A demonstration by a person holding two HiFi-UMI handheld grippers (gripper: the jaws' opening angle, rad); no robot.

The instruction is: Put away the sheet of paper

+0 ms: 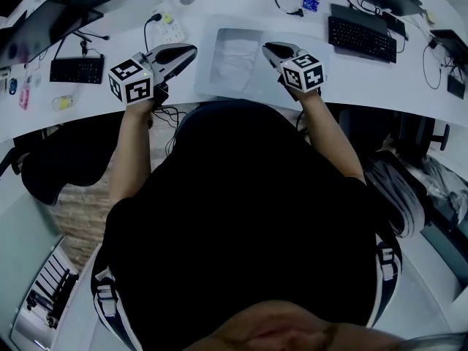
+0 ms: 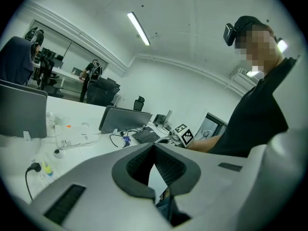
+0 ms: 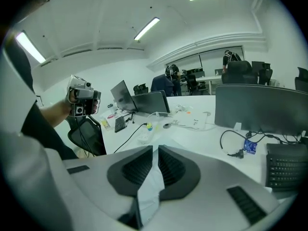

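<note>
From the head view I had both grippers out over the white desk (image 1: pixel 380 86), with the sheet of paper (image 1: pixel 235 58) between them. The sheet looked crumpled, and its far edge pointed towards the power strip (image 1: pixel 170 29).

The right gripper (image 3: pixel 155 150) had the sheet. Its two dark pads stood close together with only a thin slit between them. A pale strip of paper ran through that slit and fanned out wider towards the camera. The pads pressed on the paper from both sides. In the head view this gripper's tip sat over the sheet's right part.

The left gripper (image 2: pixel 154 147) was turned towards the other hand. Its pads met at the tips, so I read the jaws as closed. Below the meeting point a pale wedge showed between the fingers, with dark cloth under it. I could not tell whether that wedge was the sheet's edge or the desk behind it. In the head view its tip lay just beside the sheet's left edge.

A black keyboard (image 1: pixel 362 39) sat well to the right of the paper.
</note>
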